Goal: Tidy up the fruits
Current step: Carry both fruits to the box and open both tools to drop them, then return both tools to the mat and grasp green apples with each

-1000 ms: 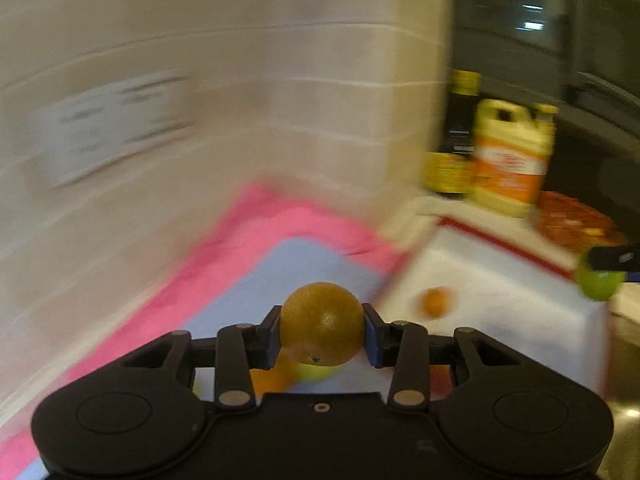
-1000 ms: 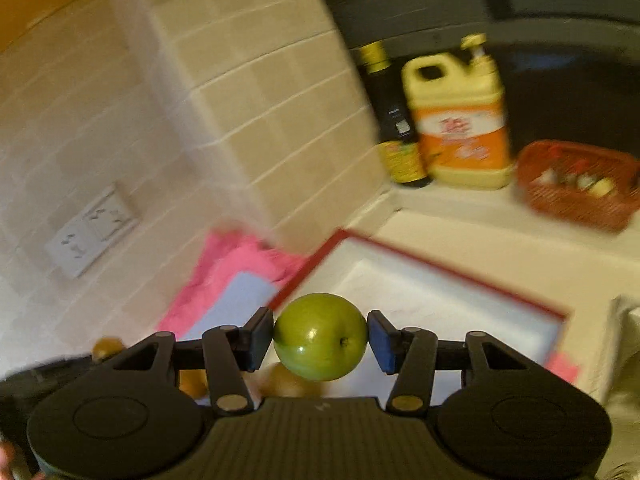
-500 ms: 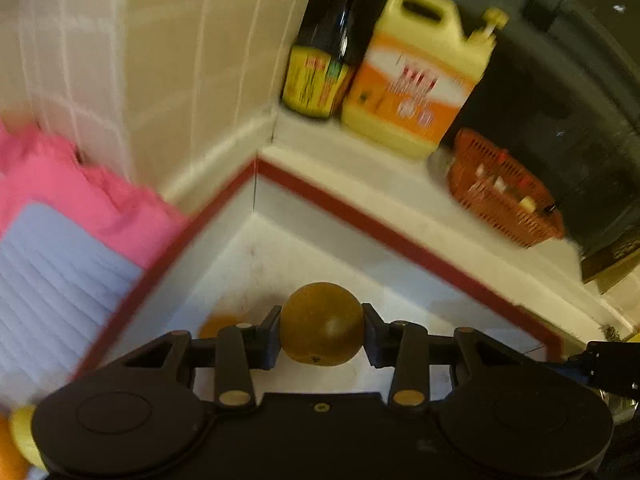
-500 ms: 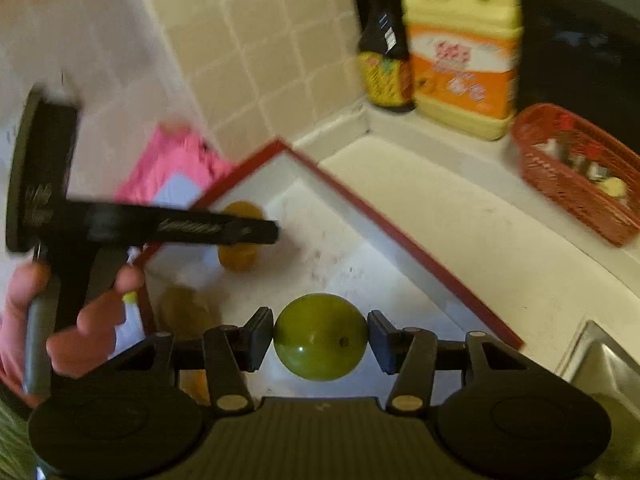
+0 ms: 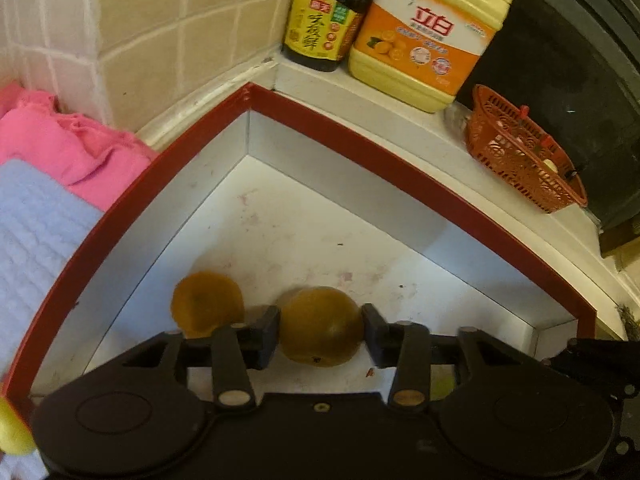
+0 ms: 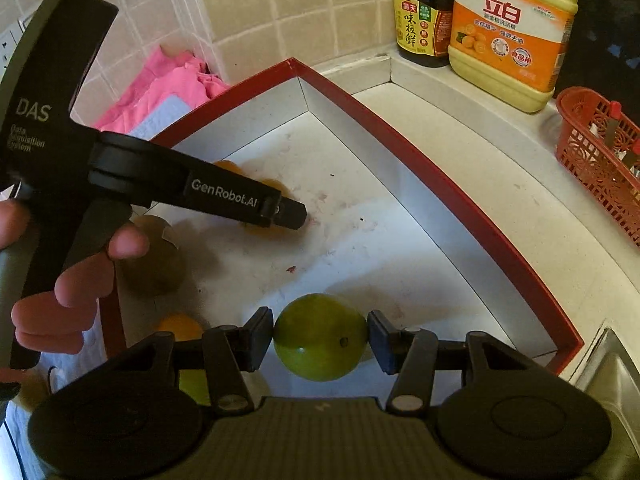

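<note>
My left gripper [image 5: 320, 328] is shut on a brownish-orange round fruit [image 5: 320, 326], held low over the floor of a white box with a red rim [image 5: 360, 152]. An orange [image 5: 206, 304] lies in the box just left of it. My right gripper [image 6: 320, 336] is shut on a green apple [image 6: 320, 336] above the box's near right part. In the right wrist view the left gripper [image 6: 280, 212] reaches in from the left, and the box rim [image 6: 440, 176] shows. A brown fruit [image 6: 156, 256] and an orange one [image 6: 180, 326] lie behind the hand.
A dark sauce bottle [image 5: 324, 12] and a yellow detergent jug [image 5: 428, 36] stand on the counter ledge behind the box. A red plastic basket [image 5: 524, 152] sits at the right. A pink cloth [image 5: 68, 144] with a pale blue mat [image 5: 32, 220] lies left. Tiled wall behind.
Both grippers have moved from the cloth side over the box and lowered toward its floor, each still holding its fruit.
</note>
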